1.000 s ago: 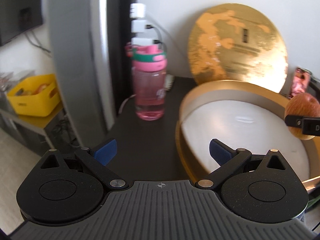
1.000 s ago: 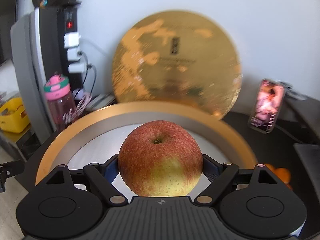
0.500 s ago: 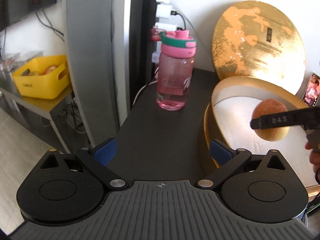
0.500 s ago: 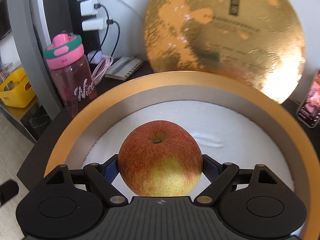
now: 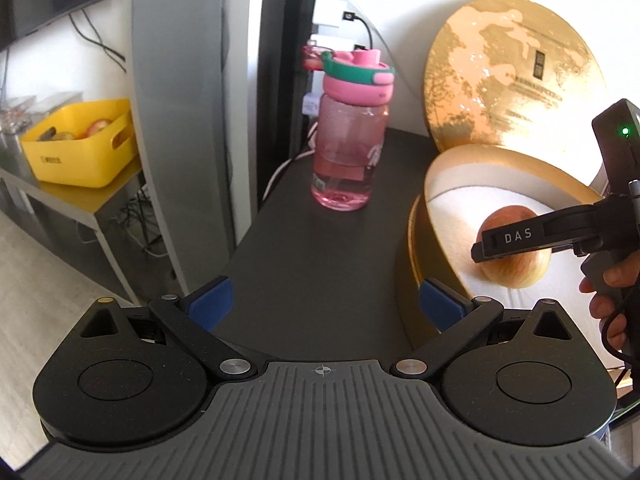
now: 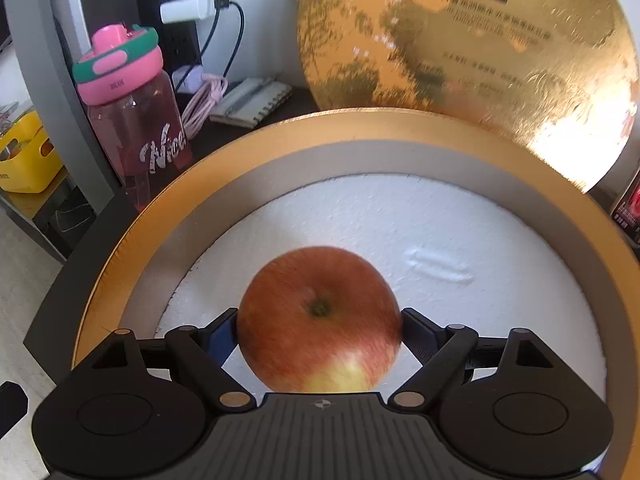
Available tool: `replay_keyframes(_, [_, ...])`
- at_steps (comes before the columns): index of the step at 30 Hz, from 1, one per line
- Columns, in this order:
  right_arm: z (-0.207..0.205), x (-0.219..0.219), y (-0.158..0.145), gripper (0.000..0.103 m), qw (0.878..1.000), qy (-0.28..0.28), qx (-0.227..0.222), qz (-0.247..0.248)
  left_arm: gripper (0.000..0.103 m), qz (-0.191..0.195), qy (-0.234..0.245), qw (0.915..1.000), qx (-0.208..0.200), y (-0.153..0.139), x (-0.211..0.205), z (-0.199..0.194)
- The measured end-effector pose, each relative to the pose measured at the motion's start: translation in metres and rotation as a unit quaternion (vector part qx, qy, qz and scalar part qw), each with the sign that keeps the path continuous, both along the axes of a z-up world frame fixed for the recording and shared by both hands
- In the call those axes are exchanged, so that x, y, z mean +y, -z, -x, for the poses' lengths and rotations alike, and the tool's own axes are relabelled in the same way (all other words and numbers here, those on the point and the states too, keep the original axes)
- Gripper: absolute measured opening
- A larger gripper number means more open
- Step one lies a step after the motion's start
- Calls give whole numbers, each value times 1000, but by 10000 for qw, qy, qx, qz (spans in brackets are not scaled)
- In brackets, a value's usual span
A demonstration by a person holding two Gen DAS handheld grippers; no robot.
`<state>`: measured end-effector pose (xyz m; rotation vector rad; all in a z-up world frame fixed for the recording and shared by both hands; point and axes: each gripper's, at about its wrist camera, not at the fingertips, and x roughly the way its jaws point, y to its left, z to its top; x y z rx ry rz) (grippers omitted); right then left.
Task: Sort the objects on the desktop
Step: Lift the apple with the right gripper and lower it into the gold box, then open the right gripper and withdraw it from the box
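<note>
Right wrist view, red-yellow apple [image 6: 320,316], blurred, stem dimple up, between just-widening right gripper [image 6: 320,334], above gold box [image 6: 168,184] foam.

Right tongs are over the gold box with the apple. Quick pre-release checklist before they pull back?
1. Apple inside the rim of the gold box: ok.
2. Apple resting on the white foam liner: cannot tell; its underside is hidden.
3. Right tongs clear of the apple: cannot tell; the jaws have just been opening, with the fruit between them and blurred.
4. Left tongs out of the way: ok; open, empty, over the dark desk beside the box.
5. Pink bottle clear of the withdrawal path: ok; upright, apart from the box.
6. Gold lid stable: ok; leaning on the wall behind the box.
</note>
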<state>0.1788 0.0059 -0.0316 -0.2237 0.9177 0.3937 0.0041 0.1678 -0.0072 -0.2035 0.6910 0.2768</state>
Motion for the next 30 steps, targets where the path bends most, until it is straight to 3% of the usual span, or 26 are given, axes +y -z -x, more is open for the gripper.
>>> replay_keyframes(8, [30,-37,-24,87,9984,0,-398,-391,102,-260,351,9990,-64,-13,-34,5])
replay_keyframes(10, [41,-54,-32,92,9969,61,-514,-589,102,-325,450,9984,-58,-15,-44,6])
replay_keyframes(16, [81,-114,-49,93,9885,273,-940,-1152,102,-464,912,9947,16,-18,-80,7])
replay_keyframes(20, [107,-157,-51,94,9821,602,-1167,-1353,102,-585,1319,9895,60,-18,-110,7])
replay_keyframes(30, [150,-242,-43,96,9607,1677,-1810,-1274,102,-527,2388,9693,256,-18,-177,2])
